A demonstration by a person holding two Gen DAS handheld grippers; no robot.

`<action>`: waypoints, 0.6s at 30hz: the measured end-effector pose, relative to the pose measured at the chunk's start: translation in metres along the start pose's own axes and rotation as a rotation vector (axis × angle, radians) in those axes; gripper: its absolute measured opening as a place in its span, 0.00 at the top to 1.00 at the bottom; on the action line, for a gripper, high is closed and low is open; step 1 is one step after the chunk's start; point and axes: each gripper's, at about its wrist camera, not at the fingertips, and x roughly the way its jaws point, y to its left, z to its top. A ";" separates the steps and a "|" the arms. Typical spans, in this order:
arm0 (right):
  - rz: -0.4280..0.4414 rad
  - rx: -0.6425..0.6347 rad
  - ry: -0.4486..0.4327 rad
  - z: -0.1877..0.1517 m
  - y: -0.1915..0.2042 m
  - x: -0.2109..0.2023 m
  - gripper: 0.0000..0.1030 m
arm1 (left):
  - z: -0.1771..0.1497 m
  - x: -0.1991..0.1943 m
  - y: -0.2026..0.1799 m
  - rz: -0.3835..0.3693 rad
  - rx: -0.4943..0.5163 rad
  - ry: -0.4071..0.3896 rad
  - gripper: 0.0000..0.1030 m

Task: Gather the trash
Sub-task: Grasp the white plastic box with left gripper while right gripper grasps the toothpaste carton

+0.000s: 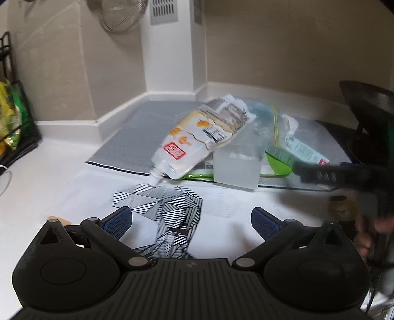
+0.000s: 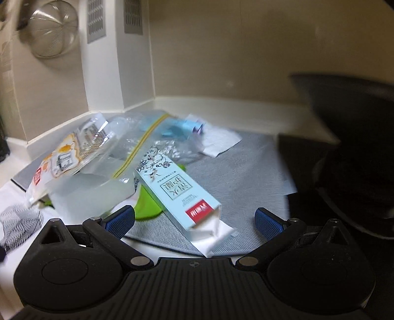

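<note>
A pile of trash lies on a grey mat (image 1: 128, 137) (image 2: 246, 169) in the counter corner. It holds a white spouted pouch (image 1: 197, 137) (image 2: 61, 160), a clear zip bag (image 1: 261, 123) (image 2: 138, 137), a pale blue carton (image 2: 177, 194) (image 1: 303, 150), a green wrapper (image 1: 278, 167) (image 2: 147, 209) and a frosted plastic box (image 1: 236, 169) (image 2: 86, 197). My left gripper (image 1: 192, 219) is open above a black-and-white patterned bag (image 1: 170, 209), short of the pile. My right gripper (image 2: 194, 219) is open, its fingers on either side of the carton's near end without touching it. The right gripper's body (image 1: 344, 172) shows blurred at the right edge of the left wrist view.
A black pan (image 2: 349, 137) (image 1: 369, 103) stands at the right. A wire rack with yellow-green packets (image 1: 12, 123) is at the far left. A metal strainer (image 1: 120, 14) (image 2: 51, 34) hangs on the wall. A small tan scrap (image 1: 59, 219) lies on the white counter.
</note>
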 end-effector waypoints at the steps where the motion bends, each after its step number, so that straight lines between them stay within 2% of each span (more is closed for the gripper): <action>1: 0.016 0.017 0.023 0.003 -0.002 0.007 0.00 | 0.000 0.005 -0.001 0.005 -0.009 0.009 0.00; 3: 0.051 0.040 0.023 0.007 -0.006 0.014 0.01 | 0.000 0.013 -0.001 -0.002 -0.029 0.026 0.00; 5: 0.095 0.059 -0.018 0.006 -0.009 0.012 0.13 | 0.003 0.021 -0.003 -0.014 -0.042 0.036 0.00; 6: 0.084 0.062 -0.018 0.005 -0.009 0.012 0.33 | 0.007 0.025 -0.005 -0.017 -0.042 0.038 0.00; 7: 0.066 0.066 -0.013 0.005 -0.010 0.012 0.47 | 0.011 0.029 -0.008 -0.018 -0.036 0.038 0.00; 9: 0.045 0.086 -0.002 0.004 -0.013 0.014 0.60 | 0.020 0.037 -0.017 -0.016 -0.011 0.037 0.00; 18: 0.126 0.157 0.010 0.004 -0.030 0.015 0.59 | 0.047 0.082 -0.063 -0.021 0.041 0.083 0.00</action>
